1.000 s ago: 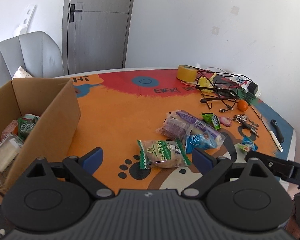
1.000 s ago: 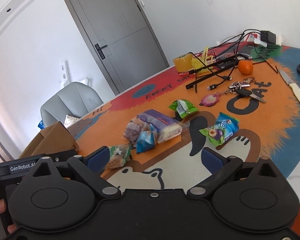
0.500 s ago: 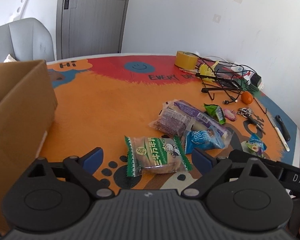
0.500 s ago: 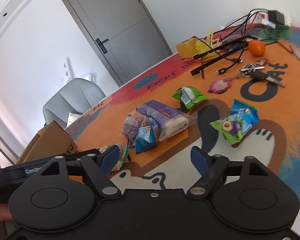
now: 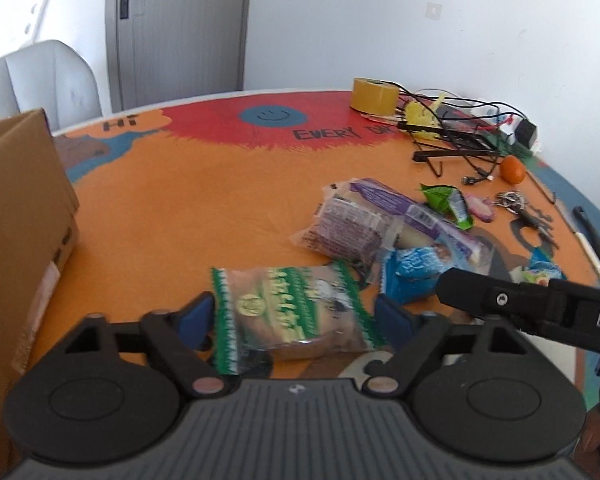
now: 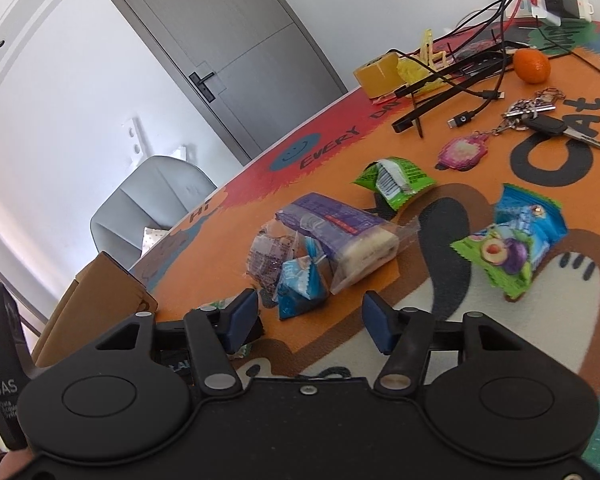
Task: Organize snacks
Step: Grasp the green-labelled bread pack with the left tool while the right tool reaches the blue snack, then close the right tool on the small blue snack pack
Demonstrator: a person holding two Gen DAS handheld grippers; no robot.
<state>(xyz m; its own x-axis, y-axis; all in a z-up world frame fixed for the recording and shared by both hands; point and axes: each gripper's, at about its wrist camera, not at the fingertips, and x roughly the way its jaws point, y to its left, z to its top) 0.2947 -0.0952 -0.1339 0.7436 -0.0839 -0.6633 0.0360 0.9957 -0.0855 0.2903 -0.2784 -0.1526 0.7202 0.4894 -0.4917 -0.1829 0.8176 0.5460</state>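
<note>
My left gripper [image 5: 294,314] is open, its blue pads on either side of a green-and-clear bread packet [image 5: 290,312] lying on the orange mat. My right gripper [image 6: 310,316] is open and empty, just short of a small blue packet [image 6: 300,286] in a pile with a dark purple packet [image 6: 266,258] and a purple-wrapped bread [image 6: 340,236]. The same pile [image 5: 380,228] shows in the left wrist view. A green packet [image 6: 394,180] and a blue-green fruit packet [image 6: 512,246] lie further right. The cardboard box [image 5: 16,248] stands at the left.
A tape roll [image 5: 374,95], tangled cables [image 5: 460,128], an orange [image 6: 532,65], keys [image 6: 540,116], a pink keychain [image 6: 464,152] and a knife [image 5: 590,240] lie at the far right of the table. A grey chair [image 5: 36,80] and a door [image 5: 180,28] are behind.
My left gripper has moved right from the box and down, so the bread packet now lies between its pads. My right gripper has moved closer to the snack pile.
</note>
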